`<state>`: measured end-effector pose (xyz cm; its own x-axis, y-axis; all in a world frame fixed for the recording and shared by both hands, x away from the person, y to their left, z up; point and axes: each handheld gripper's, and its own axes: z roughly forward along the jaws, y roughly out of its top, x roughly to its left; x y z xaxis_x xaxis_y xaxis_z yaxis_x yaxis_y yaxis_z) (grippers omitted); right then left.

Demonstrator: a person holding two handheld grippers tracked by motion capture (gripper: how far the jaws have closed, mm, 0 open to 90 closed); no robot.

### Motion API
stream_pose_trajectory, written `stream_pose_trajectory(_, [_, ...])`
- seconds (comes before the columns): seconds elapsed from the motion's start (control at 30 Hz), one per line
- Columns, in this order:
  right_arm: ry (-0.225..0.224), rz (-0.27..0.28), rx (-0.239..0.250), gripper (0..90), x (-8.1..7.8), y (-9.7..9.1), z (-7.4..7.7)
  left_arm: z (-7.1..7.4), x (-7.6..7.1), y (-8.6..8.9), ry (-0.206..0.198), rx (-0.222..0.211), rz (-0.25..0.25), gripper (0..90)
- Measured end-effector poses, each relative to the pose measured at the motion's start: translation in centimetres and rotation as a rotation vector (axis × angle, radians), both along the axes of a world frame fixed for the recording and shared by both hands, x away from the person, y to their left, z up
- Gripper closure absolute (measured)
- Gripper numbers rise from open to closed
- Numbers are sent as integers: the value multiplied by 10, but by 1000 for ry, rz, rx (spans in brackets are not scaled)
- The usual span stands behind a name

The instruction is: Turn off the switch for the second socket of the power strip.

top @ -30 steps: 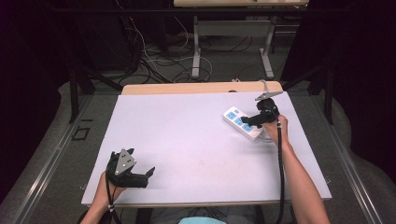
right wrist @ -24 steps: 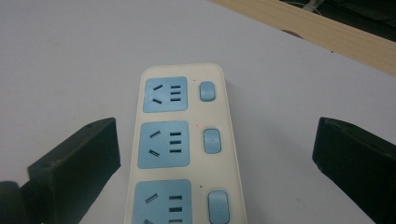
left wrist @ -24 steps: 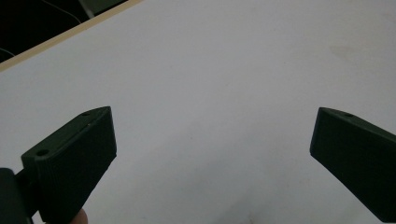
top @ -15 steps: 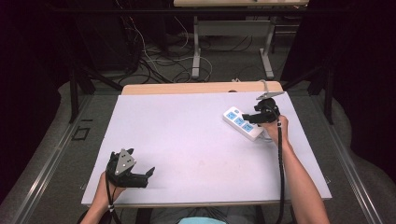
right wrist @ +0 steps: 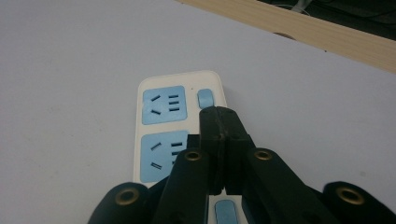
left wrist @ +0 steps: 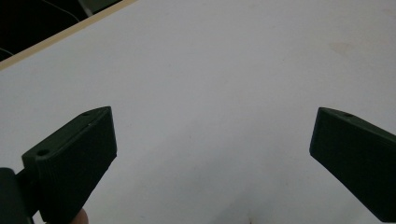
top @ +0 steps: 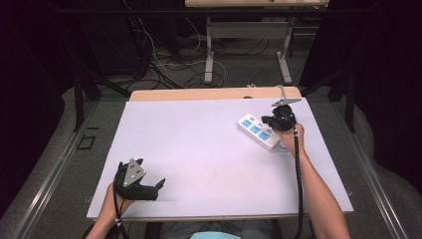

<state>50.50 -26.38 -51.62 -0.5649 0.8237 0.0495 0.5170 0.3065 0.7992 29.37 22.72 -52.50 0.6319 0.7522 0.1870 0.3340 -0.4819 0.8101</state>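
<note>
A white power strip with blue sockets lies at the table's far right. My right gripper hovers over its near end, held by a hand. In the right gripper view its jaws are pressed together with nothing between them, having just been closing. Their tips sit just short of a small blue switch on the power strip. My left gripper rests near the front left edge, lying on its side. In the left gripper view it stands wide open over bare white tabletop.
The white table top has a wooden strip along its far edge. Cables and table legs lie on the floor beyond. A black cable runs along the right forearm.
Both hands stay where they were. The right gripper's jaws look drawn together over the power strip; the strip has not shifted.
</note>
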Motion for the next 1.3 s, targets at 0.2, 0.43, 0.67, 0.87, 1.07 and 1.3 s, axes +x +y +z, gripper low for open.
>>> stream_pose_trajectory(0.2, [-5,-2,-22,900,1,3,-2,0,1,0,-5,7,-2,5])
stream_pose_trajectory(0.43, [-6,-6,-46,900,2,9,-5,-1,0,0,5,-6,1,6])
stream_pose_trajectory(0.67, [3,-22,-74,900,3,13,-11,-1,1,-1,3,-7,3,6])
stream_pose_trajectory(0.87, [6,-23,-105,900,4,14,-15,-1,1,-1,3,-6,3,7])
stream_pose_trajectory(1.07, [11,-39,-114,900,4,17,-18,-1,1,-1,3,-3,2,7])
stream_pose_trajectory(1.3, [8,-38,-71,900,5,11,-21,-1,0,-2,3,-4,1,7])
